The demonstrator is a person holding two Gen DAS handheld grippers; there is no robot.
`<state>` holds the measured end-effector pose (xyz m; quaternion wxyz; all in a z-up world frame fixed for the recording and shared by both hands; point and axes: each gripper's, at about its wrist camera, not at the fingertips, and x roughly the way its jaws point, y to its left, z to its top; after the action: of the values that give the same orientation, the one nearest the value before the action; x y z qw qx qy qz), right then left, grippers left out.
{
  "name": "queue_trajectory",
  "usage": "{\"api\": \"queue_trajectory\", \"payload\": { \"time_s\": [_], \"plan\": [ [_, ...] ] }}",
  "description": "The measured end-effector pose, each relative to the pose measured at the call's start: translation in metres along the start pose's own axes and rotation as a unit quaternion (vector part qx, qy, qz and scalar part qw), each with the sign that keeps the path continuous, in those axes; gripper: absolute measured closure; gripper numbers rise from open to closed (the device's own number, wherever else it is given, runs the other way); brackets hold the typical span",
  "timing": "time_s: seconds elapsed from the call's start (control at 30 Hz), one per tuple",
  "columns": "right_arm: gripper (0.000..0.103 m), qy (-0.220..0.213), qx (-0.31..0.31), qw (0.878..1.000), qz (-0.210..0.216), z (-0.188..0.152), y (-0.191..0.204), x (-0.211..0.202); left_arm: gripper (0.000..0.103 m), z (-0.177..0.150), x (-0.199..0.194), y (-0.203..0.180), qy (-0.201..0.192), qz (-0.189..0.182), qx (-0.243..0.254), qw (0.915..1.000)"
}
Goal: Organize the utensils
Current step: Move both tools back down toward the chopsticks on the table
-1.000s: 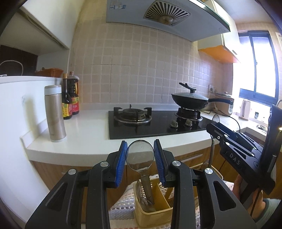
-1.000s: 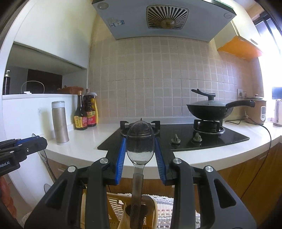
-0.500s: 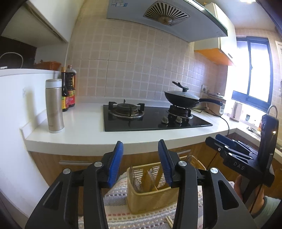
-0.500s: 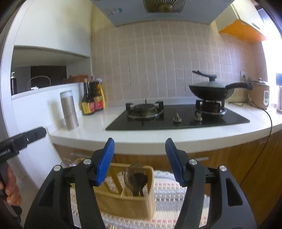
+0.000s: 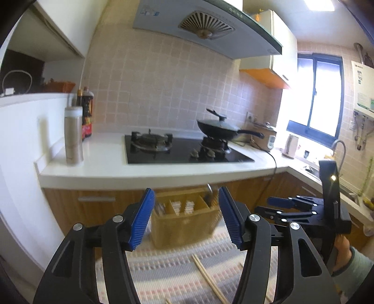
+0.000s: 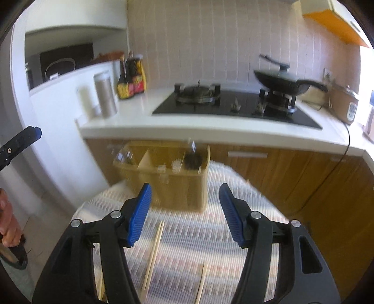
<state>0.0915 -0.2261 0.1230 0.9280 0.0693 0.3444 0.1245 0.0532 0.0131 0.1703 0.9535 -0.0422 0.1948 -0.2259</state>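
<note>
Both tongs stand apart, holding nothing. Ahead of the left tongs (image 5: pixel 185 216), the caddy (image 5: pixel 184 216) sits on the mat (image 5: pixel 168 271). Chopsticks (image 6: pixel 154 250) lie loose on the mat between and below the right tongs (image 6: pixel 185 214), the caddy beyond.

No writing can be read. The sticker (image 5: pixel 148 13) on the range hood (image 5: pixel 203 28), at eleven o'clock in the left wrist view, carries print too small to read. The red labels on the sauce bottles (image 6: pixel 131 87) are blurred.
</note>
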Motion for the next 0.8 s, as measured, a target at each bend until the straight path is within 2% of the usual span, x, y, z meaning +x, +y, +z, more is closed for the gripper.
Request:
{"api": "queue_trajectory", "payload": {
  "time_s": [0.1,0.23,0.43,0.5,0.6,0.7,0.8],
  "plan": [
    [0.046,0.039,-0.001,0.999,0.004,-0.015,0.004,-0.004,0.048,-0.014,-0.008,-0.001,0.033,-0.002,-0.013,0.9993],
    [0.047,0.092,0.004,0.996,0.015,-0.039,0.007,0.002,0.048,-0.042,-0.006,0.011,0.093,-0.010,-0.051,0.9943],
    [0.048,0.169,-0.003,0.985,0.024,-0.078,0.013,0.027,0.050,-0.113,0.019,0.038,0.200,-0.003,-0.115,0.9731],
    [0.051,0.195,-0.001,0.980,0.030,-0.090,0.014,0.037,0.050,-0.131,0.026,0.043,0.224,-0.002,-0.123,0.9669],
    [0.060,0.226,0.006,0.973,0.036,-0.104,0.013,0.050,0.050,-0.158,0.036,0.046,0.257,0.008,-0.126,0.9580],
    [0.064,0.250,0.021,0.967,0.043,-0.116,0.009,0.062,0.055,-0.180,0.045,0.044,0.281,0.020,-0.117,0.9522],
    [0.065,0.263,0.034,0.963,0.050,-0.122,0.005,0.068,0.060,-0.195,0.051,0.037,0.295,0.035,-0.097,0.9498]
  ]
}}
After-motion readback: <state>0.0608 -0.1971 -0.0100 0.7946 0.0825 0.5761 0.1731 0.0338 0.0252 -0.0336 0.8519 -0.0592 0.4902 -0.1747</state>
